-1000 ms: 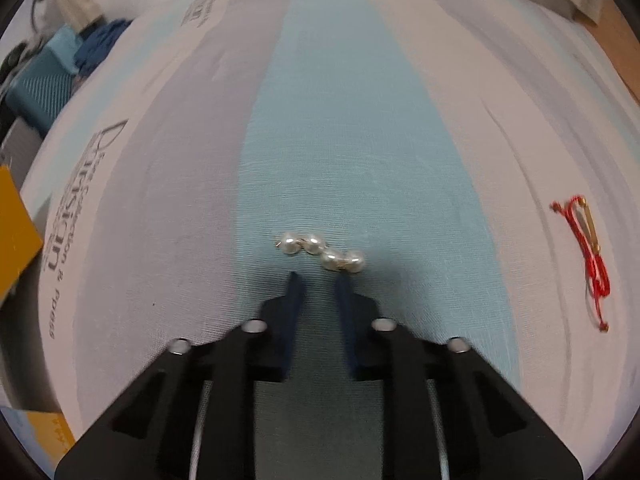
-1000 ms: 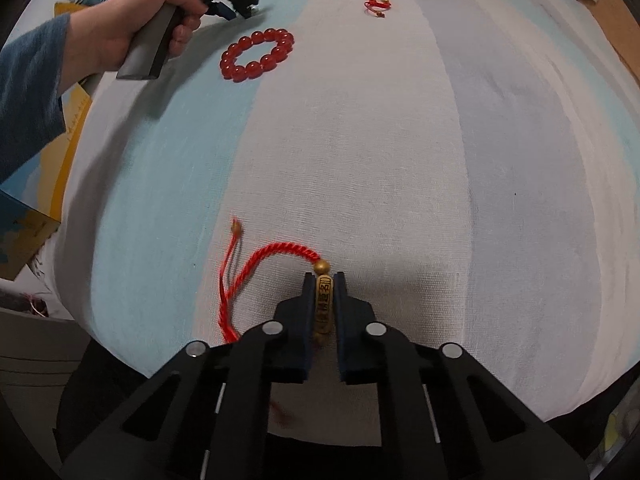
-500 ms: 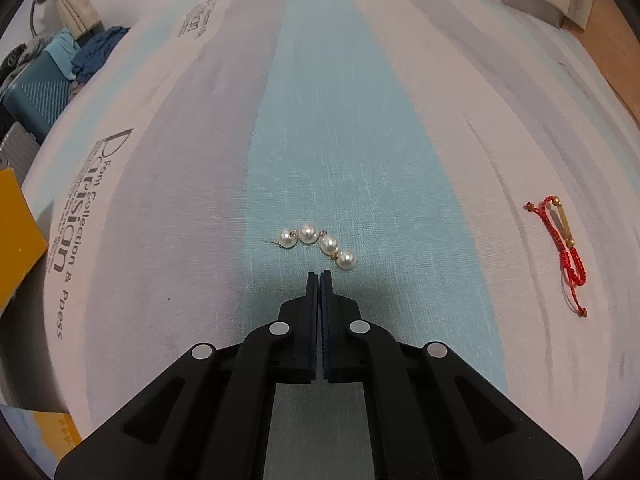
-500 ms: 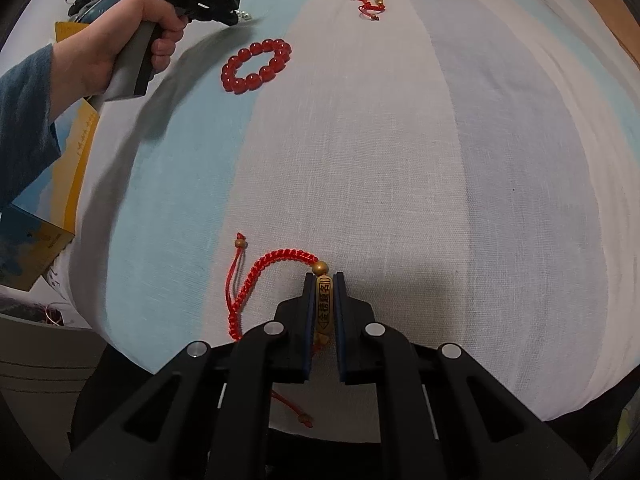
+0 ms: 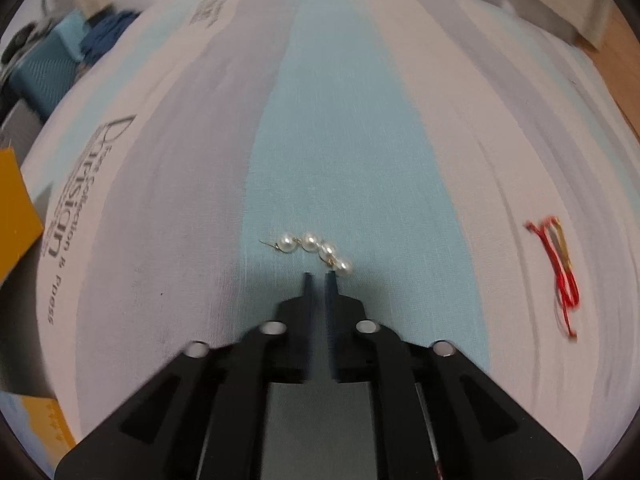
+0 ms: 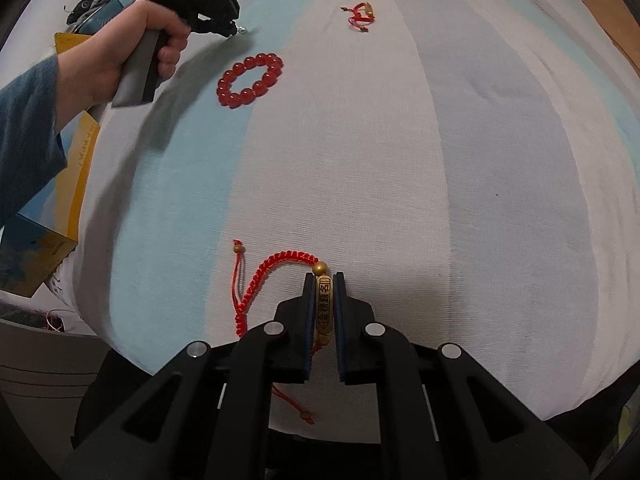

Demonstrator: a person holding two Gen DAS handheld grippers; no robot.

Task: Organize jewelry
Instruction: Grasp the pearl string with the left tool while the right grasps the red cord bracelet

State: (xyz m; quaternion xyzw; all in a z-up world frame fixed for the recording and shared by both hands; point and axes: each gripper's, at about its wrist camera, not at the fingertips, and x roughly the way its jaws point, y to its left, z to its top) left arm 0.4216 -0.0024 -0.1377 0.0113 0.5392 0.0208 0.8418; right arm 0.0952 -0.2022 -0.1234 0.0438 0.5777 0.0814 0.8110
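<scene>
The striped cloth lies wide and bare ahead of the right gripper, which clamps the gold tube of a red cord bracelet near the near edge. The left gripper, slightly parted and empty, sits just behind four linked pearls on the blue stripe.

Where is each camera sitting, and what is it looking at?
Left wrist: sits on the left gripper, looking forward over a string of four white pearls on the striped cloth; its black fingers show.
Right wrist: sits on the right gripper, which pinches the gold tube of a red braided cord bracelet; the person's left hand shows.
Both views share the small red cord bracelet with a gold charm and the cloth.
</scene>
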